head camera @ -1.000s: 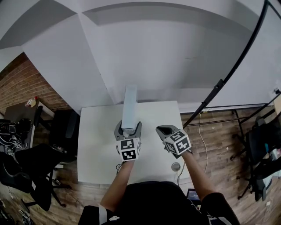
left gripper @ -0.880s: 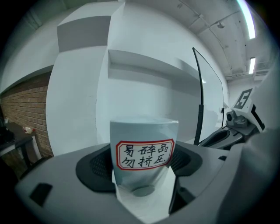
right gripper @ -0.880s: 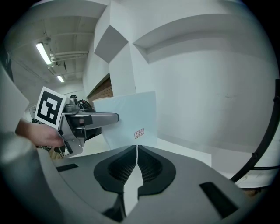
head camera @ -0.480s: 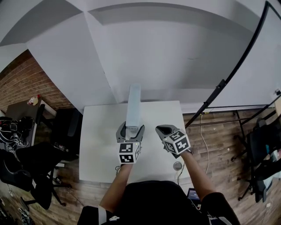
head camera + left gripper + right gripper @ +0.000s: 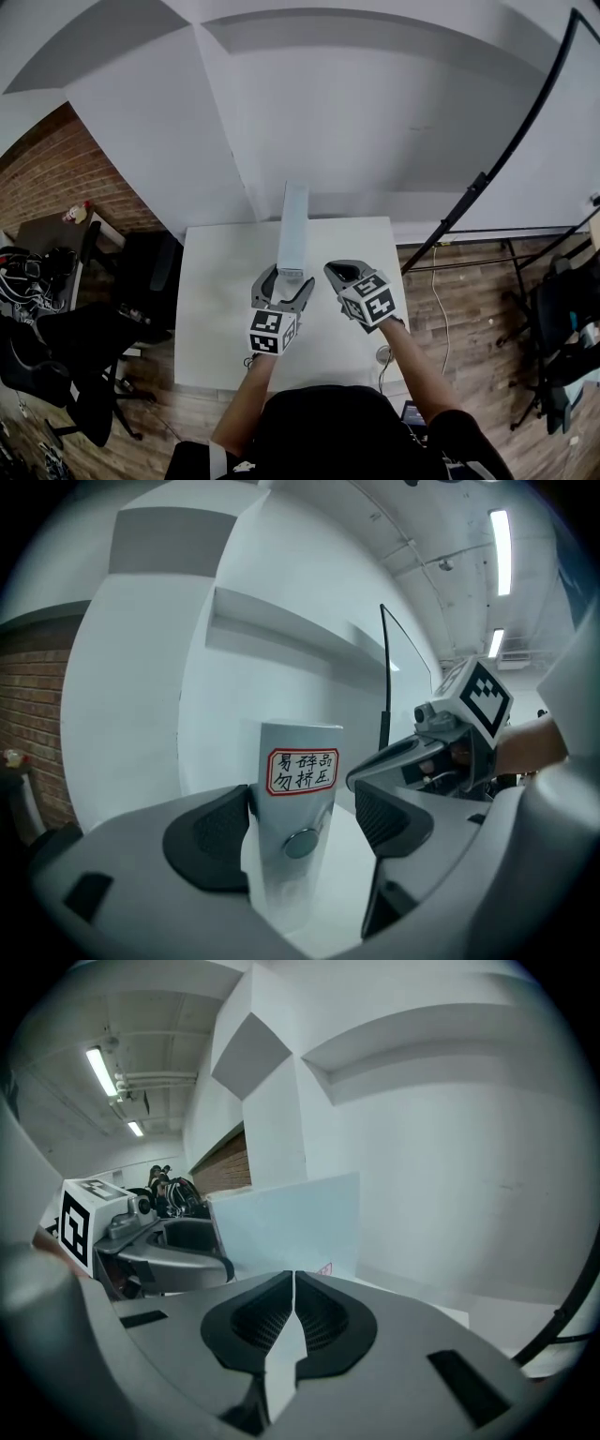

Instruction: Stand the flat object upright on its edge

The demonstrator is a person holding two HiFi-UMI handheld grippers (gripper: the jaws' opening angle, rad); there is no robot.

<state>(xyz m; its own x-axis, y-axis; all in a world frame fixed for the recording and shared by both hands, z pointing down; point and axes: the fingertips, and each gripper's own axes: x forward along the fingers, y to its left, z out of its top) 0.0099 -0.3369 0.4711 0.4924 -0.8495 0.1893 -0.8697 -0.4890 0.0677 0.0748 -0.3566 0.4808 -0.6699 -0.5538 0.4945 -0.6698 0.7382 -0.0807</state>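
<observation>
White square table (image 5: 220, 309) against a white wall (image 5: 375, 122); brick wall (image 5: 47, 178) at left, wood floor (image 5: 469, 309) at right.
Your left gripper (image 5: 286, 278) gapes around the near end of the flat white box (image 5: 293, 228), upright on edge mid-table, right pad clear. Your right gripper (image 5: 334, 272), just right, is closed on nothing.

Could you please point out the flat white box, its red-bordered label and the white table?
Upright flat white box (image 5: 293, 225), head view, its narrow upper face.
Red-bordered white label (image 5: 303, 771), left gripper view, label's centre.
White rectangular table (image 5: 220, 309), head view, bare top at left.
</observation>
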